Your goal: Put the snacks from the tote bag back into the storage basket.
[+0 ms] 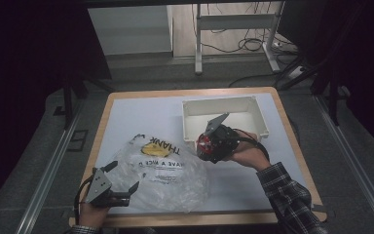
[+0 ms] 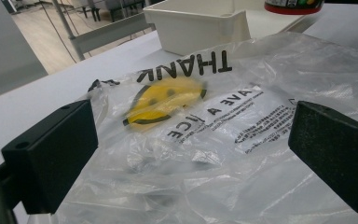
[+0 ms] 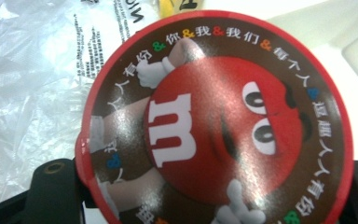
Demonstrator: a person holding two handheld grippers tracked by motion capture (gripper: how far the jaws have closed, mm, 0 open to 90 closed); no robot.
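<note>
A clear plastic bag (image 1: 163,173) with a yellow smiley and black "THANK" lettering lies crumpled on the white table top; the same bag (image 2: 205,126) fills the space ahead of the left jaws. My left gripper (image 1: 124,186) sits at the bag's near left edge, open, its jaws either side of the plastic without pinching it. My right gripper (image 1: 205,146) hovers just in front of the white bin, shut on a round red-lidded candy tub (image 1: 205,144). The tub's lid (image 3: 214,126), printed with a red cartoon candy figure, faces the right gripper camera.
A white rectangular bin (image 1: 224,108) stands at the table's back right, and its corner (image 2: 200,28) is seen beyond the bag. The table (image 1: 126,112) has a wooden rim. Metal table legs and cables (image 1: 243,44) lie on the floor behind.
</note>
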